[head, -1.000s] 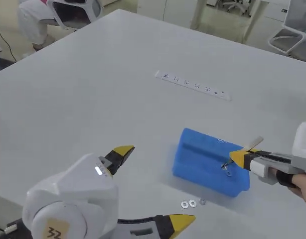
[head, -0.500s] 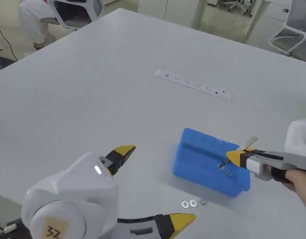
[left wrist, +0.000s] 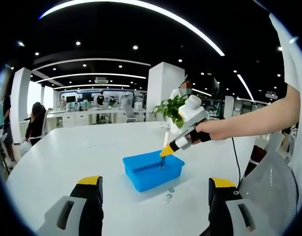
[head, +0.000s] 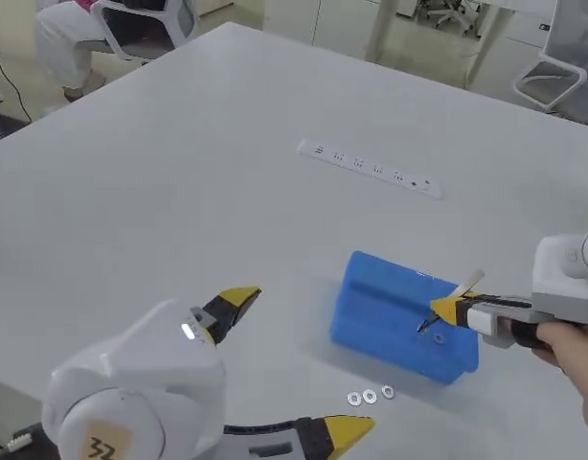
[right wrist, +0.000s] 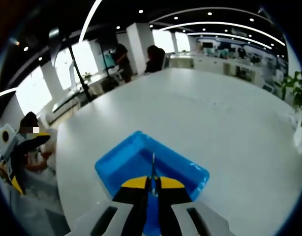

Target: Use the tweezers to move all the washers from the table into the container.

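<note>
The head view shows washers (head: 370,395) on the desk (head: 179,192) beside the container (head: 385,299), the right gripper view the right hand-held gripper (right wrist: 152,183) clamping tweezers (right wrist: 153,166) over it, and the left hand-held gripper (head: 296,362) gapes.

In your head view, a long white power strip (head: 371,168) lies flat far in front of you, with its sockets facing up. A white office chair (head: 141,21) stands at the top left. Another chair (head: 553,75) stands at the top right.

In your left gripper view, a green potted plant (left wrist: 173,109) stands in front of a big white pillar (left wrist: 161,88). Small round ceiling lights (left wrist: 135,47) glow above. A person (left wrist: 35,125) is far off on the left. A grey mesh chair (left wrist: 269,189) is close on the right.

In your right gripper view, 2 people (right wrist: 122,61) stand far off, near the back.
</note>
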Tool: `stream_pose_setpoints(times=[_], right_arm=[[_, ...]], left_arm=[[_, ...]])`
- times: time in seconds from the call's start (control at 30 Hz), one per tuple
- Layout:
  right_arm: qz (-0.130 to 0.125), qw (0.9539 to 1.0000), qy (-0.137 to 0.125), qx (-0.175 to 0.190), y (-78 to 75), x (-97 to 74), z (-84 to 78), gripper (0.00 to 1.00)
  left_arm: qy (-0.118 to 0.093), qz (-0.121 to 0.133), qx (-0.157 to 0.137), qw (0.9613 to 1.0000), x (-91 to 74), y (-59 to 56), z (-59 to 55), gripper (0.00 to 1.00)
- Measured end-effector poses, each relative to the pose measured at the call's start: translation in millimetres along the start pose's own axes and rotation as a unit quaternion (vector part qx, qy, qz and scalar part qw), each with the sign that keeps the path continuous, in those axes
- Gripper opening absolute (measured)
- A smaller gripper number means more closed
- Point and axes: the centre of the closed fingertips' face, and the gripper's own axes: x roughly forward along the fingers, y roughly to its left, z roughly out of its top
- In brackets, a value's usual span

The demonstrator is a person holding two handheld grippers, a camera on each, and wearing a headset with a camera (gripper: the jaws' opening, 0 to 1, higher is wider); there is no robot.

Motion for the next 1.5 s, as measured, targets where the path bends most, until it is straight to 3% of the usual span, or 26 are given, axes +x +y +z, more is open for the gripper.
stream_pose_setpoints(times=[0.43, 0.93, 1.5], right_arm=[[-0.001, 0.9999, 0.01, 0.008, -4.3, 5.8, -3.1, 0.03], [-0.007, 0.9996, 0.025, -0.009, -3.1, 13.7, -9.8, 0.04], [-0.011, 0.9996, 0.014, -0.021, -4.2, 9.4, -4.5, 0.04]], left_arm=[[0.003, -0.004, -0.002, 1.0, 1.1, -0.3, -1.5, 0.89], [0.007, -0.004, -0.001, 1.0, 0.9, 0.1, -3.3, 0.88], [0.0, -0.002, -0.003, 1.0, 0.0, 0.9, -1.1, 0.87]])
